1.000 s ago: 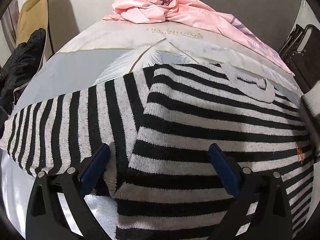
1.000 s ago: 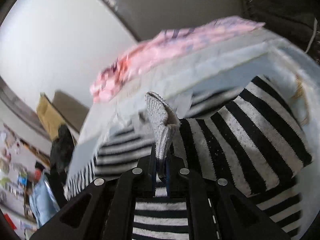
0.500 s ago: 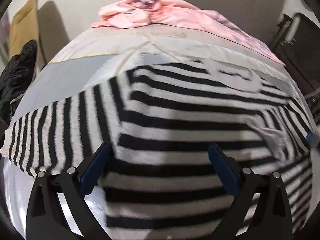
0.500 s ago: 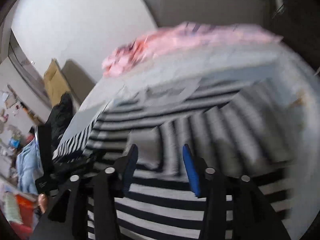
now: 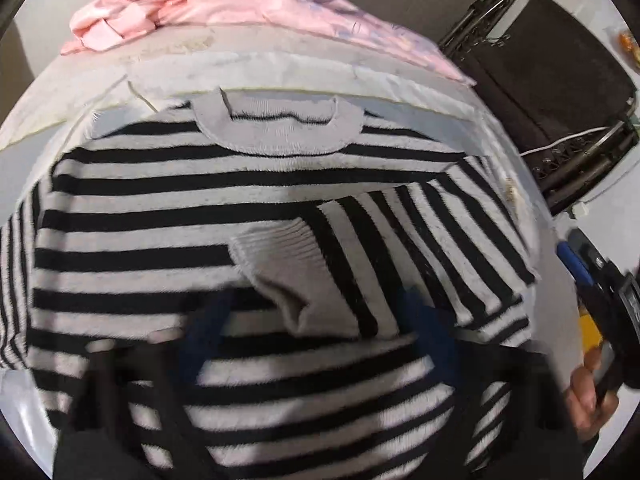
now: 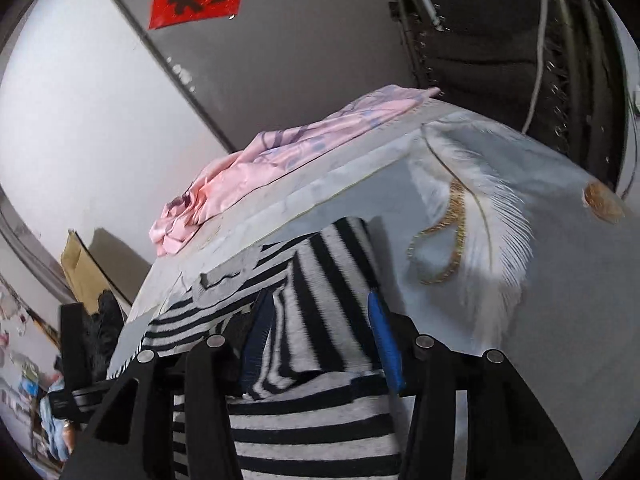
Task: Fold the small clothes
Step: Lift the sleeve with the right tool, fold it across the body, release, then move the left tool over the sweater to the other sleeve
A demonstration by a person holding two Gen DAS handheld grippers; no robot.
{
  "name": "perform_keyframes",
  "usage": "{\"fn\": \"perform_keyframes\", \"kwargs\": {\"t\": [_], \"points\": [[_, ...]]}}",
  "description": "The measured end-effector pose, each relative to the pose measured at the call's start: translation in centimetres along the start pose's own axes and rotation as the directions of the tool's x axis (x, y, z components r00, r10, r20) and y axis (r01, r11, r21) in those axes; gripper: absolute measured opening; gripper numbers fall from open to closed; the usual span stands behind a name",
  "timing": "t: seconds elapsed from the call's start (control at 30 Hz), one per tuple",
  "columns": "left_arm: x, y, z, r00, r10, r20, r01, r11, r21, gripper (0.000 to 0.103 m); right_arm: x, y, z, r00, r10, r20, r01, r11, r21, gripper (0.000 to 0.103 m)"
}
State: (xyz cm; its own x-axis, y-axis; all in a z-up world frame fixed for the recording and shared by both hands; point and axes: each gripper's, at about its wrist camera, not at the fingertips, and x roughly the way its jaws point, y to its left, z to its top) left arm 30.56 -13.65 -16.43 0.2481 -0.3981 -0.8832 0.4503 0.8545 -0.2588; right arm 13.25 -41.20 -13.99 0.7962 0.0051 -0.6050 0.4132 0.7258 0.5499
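Folding looks mid-way: bed (image 5: 460,120), covered by a pale feather-print sheet, carries everything, and the striped sweater (image 5: 160,208) lies flat across its near part, collar (image 5: 280,136) toward the far side. Pink garment (image 5: 240,4) sits bunched at the far edge, well apart from the work, probably just waiting its turn. Black wire rack (image 5: 560,92) stands off the bed's right side. On the sweater, the right sleeve (image 5: 400,248) is laid diagonally across the chest with its grey cuff (image 5: 296,280) ending near the middle, which reads as the first sleeve-in fold, done to square up the body before it gets halved. The left sleeve at the left edge appears not yet brought in. Left gripper (image 5: 320,336) hovers low over the chest right at the cuff, heavily blurred, jaws apart with nothing between them; I'd guess it's there to smooth or pin the fold. Right gripper (image 6: 320,320) sits over the folded sleeve edge on the sweater's right side, blue pads spread wide either side of the striped fabric, not pinching it. A hand (image 5: 588,400) on the right gripper's handle shows at the near right of the left view. Likely next: left sleeve inward, keeping the cuff from sliding.
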Motion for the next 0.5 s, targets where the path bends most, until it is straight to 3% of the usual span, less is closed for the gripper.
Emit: {"fn": "perform_keyframes", "kwargs": {"t": [0.03,0.07,0.2,0.3,0.37,0.43,0.5], "points": [[0.6,0.1,0.4,1.000,0.017,-0.019,-0.017,1.000,0.002,0.010,0.1,-0.5,0.0,1.000,0.005,-0.005,-0.005,1.000,0.018,0.048],[0.7,0.2,0.8,1.000,0.015,-0.022,-0.015,1.000,0.000,0.008,0.1,-1.1,0.0,1.000,0.012,-0.010,-0.012,0.999,0.036,0.045],[-2.6,0.9,1.7,0.989,0.101,0.108,-0.105,0.994,0.025,0.008,-0.2,-1.5,0.2,1.000,0.015,-0.011,-0.015,0.999,0.033,0.032],[-4.3,1.6,2.0,0.987,0.093,0.133,-0.099,0.994,0.038,0.009,0.5,0.4,0.1,0.998,0.021,-0.051,-0.023,0.999,-0.035,0.026],[-3.5,1.4,1.3,0.983,0.144,0.115,-0.152,0.986,0.065,0.016,1.5,2.2,-0.6,0.996,-0.004,-0.090,-0.007,0.993,-0.116,0.023],[-2.3,1.7,0.3,0.970,0.219,0.105,-0.227,0.971,0.078,0.035,3.3,3.5,-1.6,0.985,-0.063,-0.163,0.030,0.980,-0.199,0.019],[-1.2,2.9,-0.8,0.956,0.277,0.092,-0.284,0.957,0.063,0.038,5.4,3.2,-2.7,0.961,-0.141,-0.236,0.088,0.971,-0.223,0.006]]}}
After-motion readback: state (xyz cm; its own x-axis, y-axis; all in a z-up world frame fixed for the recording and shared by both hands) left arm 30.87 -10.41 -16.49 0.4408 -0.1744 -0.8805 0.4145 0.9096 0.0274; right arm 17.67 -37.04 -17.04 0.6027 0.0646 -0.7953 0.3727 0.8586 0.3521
